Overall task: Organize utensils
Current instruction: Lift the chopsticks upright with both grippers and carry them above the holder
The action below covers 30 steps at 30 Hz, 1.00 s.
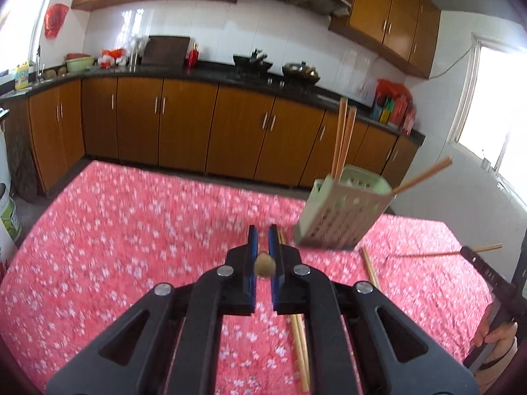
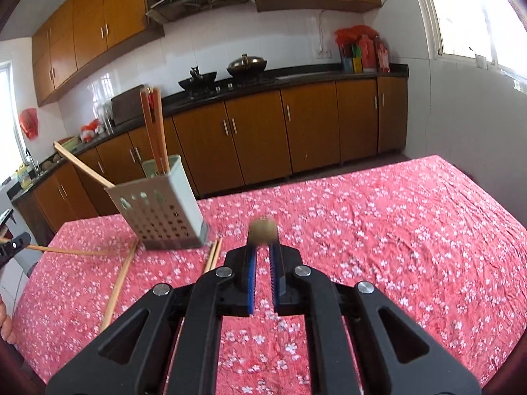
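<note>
A pale green perforated utensil holder (image 1: 342, 210) stands on the red floral tablecloth, also in the right wrist view (image 2: 161, 207). Three wooden chopsticks (image 1: 344, 138) stick out of it, one leaning sideways. My left gripper (image 1: 262, 233) is shut on a chopstick seen end-on (image 1: 265, 263), left of the holder. My right gripper (image 2: 262, 247) is shut on another chopstick, its end (image 2: 262, 229) pointing at the camera. In the left view it shows at the right edge (image 1: 474, 253) holding that chopstick. Loose chopsticks lie on the cloth (image 1: 298, 332) (image 2: 120, 279).
The table (image 2: 378, 230) has a red flowered cloth. Behind it run brown kitchen cabinets (image 1: 184, 125) with a dark counter, woks (image 2: 245, 65) and bottles. A bright window (image 2: 477, 10) is at the right. A hand (image 1: 500, 335) shows at the right edge.
</note>
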Motion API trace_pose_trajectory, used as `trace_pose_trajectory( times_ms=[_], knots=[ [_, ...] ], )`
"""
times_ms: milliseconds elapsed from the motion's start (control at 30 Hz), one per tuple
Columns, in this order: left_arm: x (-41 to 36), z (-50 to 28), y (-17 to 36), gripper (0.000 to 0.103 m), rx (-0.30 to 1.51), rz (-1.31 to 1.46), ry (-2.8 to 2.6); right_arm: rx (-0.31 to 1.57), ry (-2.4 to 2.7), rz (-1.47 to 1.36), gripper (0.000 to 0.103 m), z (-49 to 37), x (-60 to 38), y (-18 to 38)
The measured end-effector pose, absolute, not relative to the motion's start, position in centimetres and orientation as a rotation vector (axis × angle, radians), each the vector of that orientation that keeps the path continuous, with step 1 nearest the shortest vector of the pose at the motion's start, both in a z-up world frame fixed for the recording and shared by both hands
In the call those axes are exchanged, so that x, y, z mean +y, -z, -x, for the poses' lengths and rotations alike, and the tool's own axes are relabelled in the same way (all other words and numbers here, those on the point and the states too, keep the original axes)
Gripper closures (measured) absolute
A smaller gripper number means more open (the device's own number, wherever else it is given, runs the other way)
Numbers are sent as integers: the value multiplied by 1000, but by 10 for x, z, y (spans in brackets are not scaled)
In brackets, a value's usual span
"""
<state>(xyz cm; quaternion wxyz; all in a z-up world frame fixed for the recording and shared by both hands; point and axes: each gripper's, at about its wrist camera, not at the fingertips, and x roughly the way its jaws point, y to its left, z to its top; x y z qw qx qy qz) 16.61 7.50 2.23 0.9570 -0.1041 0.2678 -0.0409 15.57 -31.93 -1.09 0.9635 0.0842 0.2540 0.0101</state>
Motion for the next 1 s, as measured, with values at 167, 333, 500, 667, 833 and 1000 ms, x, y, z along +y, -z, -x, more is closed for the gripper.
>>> trace_pose_trajectory(
  times_ms=[167, 333, 500, 667, 833, 1000],
  knots=[
    [70, -171, -36, 95, 518, 188, 85, 488, -22, -177, 95, -155, -315, 4],
    [65, -174, -56, 96, 483, 174, 107, 414, -74, -194, 95, -148, -308, -25],
    [54, -175, -92, 96, 420, 171, 162, 324, -174, -232, 95, -147, -296, -67],
    [37, -175, -126, 96, 377, 166, 240, 263, -280, -252, 95, -150, -276, -99],
    [21, -175, -147, 96, 305, 168, 266, 199, -284, -225, 95, -158, -260, -114],
    [0, -196, -155, 96, 290, 150, 262, 165, -251, -191, 95, -176, -246, -115]
  ],
)
